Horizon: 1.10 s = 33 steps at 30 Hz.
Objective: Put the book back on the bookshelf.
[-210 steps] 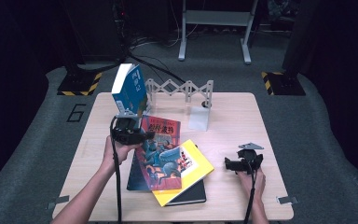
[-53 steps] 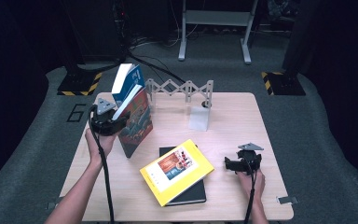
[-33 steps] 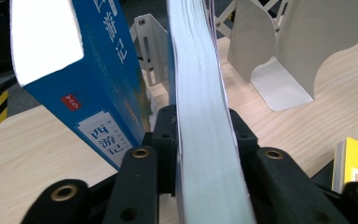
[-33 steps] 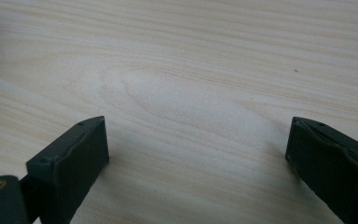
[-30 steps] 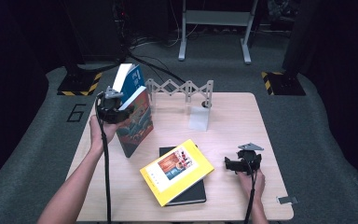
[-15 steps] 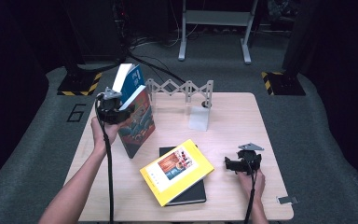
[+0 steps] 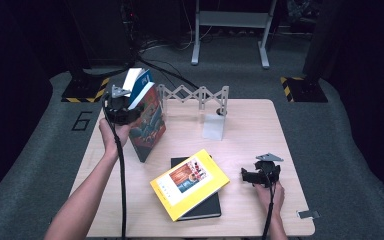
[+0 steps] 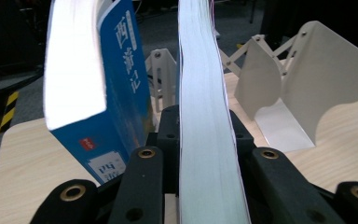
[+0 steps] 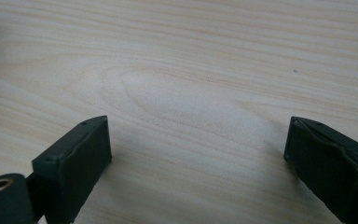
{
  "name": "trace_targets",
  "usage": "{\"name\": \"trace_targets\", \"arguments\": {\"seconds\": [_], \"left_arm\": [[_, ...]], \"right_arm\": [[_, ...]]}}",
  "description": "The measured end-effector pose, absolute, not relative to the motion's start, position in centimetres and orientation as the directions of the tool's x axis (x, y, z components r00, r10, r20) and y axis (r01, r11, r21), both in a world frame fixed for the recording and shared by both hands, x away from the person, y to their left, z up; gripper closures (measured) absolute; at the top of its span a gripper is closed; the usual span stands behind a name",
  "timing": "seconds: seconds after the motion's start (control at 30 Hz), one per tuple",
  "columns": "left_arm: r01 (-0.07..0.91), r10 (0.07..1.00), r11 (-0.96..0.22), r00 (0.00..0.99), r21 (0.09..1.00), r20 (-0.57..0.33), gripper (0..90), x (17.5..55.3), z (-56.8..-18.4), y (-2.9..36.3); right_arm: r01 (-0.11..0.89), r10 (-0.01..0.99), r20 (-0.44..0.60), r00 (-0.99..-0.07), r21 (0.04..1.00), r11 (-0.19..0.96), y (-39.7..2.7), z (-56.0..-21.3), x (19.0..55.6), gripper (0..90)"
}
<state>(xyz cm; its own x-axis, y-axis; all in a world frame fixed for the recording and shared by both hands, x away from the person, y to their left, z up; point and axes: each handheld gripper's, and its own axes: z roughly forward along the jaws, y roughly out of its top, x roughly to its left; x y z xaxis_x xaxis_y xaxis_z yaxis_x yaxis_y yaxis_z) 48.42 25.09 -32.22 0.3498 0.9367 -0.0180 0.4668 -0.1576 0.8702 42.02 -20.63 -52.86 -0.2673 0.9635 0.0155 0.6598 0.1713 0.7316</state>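
I have the picture-cover book [image 7: 147, 122] standing upright at the table's [image 7: 260, 130] far-left corner, leaning beside the blue book [image 8: 116, 84]. My left gripper [image 8: 205, 158] is clamped on its page edge. The white folding rack [image 7: 195, 94] sits just right of both. Yellow book [image 7: 190, 182] lies on a black one [image 7: 205, 212] mid-table. My right gripper [image 9: 198, 154] rests near the right edge, jaws spread wide over bare wood.
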Motion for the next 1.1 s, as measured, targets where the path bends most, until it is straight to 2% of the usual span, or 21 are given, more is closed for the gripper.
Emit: {"name": "trace_targets", "arguments": {"seconds": [0.4, 1.1], "left_arm": [[0.444, 0.964, -0.091, 0.264, 0.891, -0.033, 73.9, 50.5, -32.3, 24.7], [0.404, 0.984, -0.086, 0.176, 0.911, 0.015, 73.9, 53.5, -33.3, 22.4]], "right_arm": [[0.660, 0.963, 0.016, -0.268, 0.732, 0.171, -20.6, -52.9, 42.0, 6.7], [0.659, 0.963, 0.016, -0.269, 0.732, 0.172, -20.7, -52.9, 42.0, 6.9]]}}
